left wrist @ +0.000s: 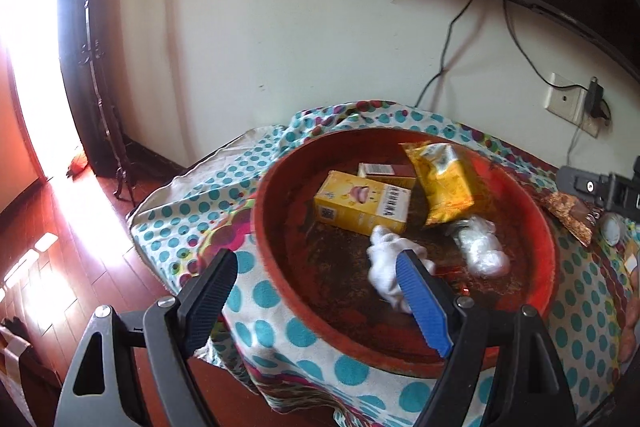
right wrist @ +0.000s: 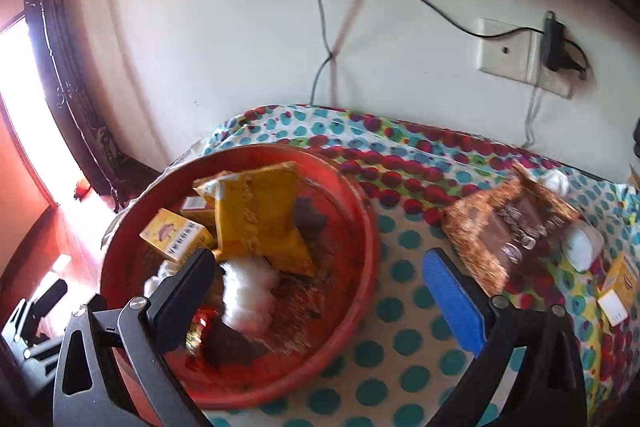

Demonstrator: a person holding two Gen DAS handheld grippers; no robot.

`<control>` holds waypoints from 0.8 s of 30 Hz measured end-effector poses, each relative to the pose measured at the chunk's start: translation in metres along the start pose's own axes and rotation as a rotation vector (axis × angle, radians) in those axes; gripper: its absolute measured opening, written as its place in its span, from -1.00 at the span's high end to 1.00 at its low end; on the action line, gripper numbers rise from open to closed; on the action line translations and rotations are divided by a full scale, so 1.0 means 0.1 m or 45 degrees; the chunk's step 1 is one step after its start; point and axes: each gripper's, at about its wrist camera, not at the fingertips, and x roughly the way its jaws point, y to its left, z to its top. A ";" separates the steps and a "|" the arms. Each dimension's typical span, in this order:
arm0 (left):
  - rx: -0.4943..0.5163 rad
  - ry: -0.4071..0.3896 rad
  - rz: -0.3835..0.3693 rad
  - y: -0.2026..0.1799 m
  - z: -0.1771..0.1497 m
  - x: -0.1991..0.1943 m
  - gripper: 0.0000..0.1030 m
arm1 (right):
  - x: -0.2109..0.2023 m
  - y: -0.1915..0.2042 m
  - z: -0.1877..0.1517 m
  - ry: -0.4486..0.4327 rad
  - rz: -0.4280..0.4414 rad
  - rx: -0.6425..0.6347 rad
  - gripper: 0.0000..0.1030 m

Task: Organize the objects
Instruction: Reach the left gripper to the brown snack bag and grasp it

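Objects fill red tray [right wrist: 360, 227]; brown packet [right wrist: 508, 227] lies outside.

I count one red basin [left wrist: 536, 227] ahead of left hand-held gripper [left wrist: 320, 303]. Inside: two yellow boxes [left wrist: 362, 205], one yellow packet [left wrist: 442, 183], two white wads [left wrist: 384, 267]. Right of it: one brown packet [right wrist: 508, 227].

Both fisheye cameras looked forward and steeply down along their own gripper fingers toward a wall. The left wrist view sat close above the near rim of a red tray [left wrist: 404, 355] on a dotted cloth [left wrist: 260, 295]. The right wrist view, further right, shared that tray [right wrist: 360, 267] and cloth [right wrist: 404, 343].
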 end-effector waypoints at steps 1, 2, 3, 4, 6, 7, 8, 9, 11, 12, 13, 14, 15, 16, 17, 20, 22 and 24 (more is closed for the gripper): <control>0.024 -0.006 -0.039 -0.09 -0.01 -0.02 -0.63 | -0.07 -0.17 -0.08 -0.004 -0.026 0.010 -1.00; 0.056 -0.013 -0.077 -0.19 -0.04 -0.04 -0.63 | -0.13 -0.34 -0.17 -0.004 -0.068 0.022 -1.00; 0.096 -0.025 -0.111 -0.32 -0.06 -0.08 -0.63 | -0.20 -0.54 -0.26 -0.002 -0.106 0.041 -1.00; 0.139 -0.036 -0.143 -0.45 -0.08 -0.11 -0.63 | -0.26 -0.72 -0.34 0.002 -0.129 0.060 -1.00; 0.218 -0.046 -0.211 -0.73 -0.14 -0.16 -0.63 | -0.39 -1.09 -0.50 -0.004 -0.197 0.113 -1.00; 0.242 -0.048 -0.239 -0.87 -0.16 -0.18 -0.63 | -0.45 -1.26 -0.56 -0.013 -0.221 0.135 -1.00; 0.264 -0.044 -0.276 -1.02 -0.18 -0.20 -0.63 | -0.51 -1.42 -0.63 -0.022 -0.247 0.152 -1.00; 0.280 -0.032 -0.314 -1.15 -0.19 -0.20 -0.63 | -0.57 -1.57 -0.69 -0.026 -0.286 0.171 -1.00; 0.316 -0.016 -0.385 -1.43 -0.21 -0.22 -0.63 | -0.67 -1.83 -0.78 -0.041 -0.333 0.209 -1.00; 0.333 -0.004 -0.426 -1.57 -0.20 -0.22 -0.63 | -0.72 -1.94 -0.82 -0.053 -0.348 0.228 -1.00; 0.348 0.025 -0.475 -1.71 -0.20 -0.20 -0.63 | -0.75 -2.05 -0.85 -0.061 -0.368 0.245 -1.00; 0.363 0.055 -0.514 -1.84 -0.18 -0.18 -0.63 | -0.78 -2.14 -0.88 -0.065 -0.388 0.264 -1.00; 0.380 0.075 -0.543 -1.97 -0.16 -0.15 -0.63 | -0.81 -2.23 -0.91 -0.068 -0.395 0.289 -1.00; 0.397 0.080 -0.560 -2.10 -0.13 -0.12 -0.63 | -0.83 -2.32 -0.94 -0.073 -0.388 0.316 -1.00; 0.421 0.089 -0.578 -2.22 -0.09 -0.08 -0.63 | -0.85 -2.40 -0.98 -0.076 -0.380 0.345 -1.00; 0.491 0.109 -0.616 -2.59 0.06 0.08 -0.68 | -0.87 -2.58 -1.05 -0.090 -0.383 0.414 -1.00; 0.558 0.105 -0.634 -2.81 0.16 0.17 -0.73 | -0.91 -2.66 -1.09 -0.104 -0.393 0.437 -1.00; 0.643 0.062 -0.659 -2.98 0.24 0.25 -0.74 | -0.93 -2.74 -1.12 -0.109 -0.390 0.465 -1.00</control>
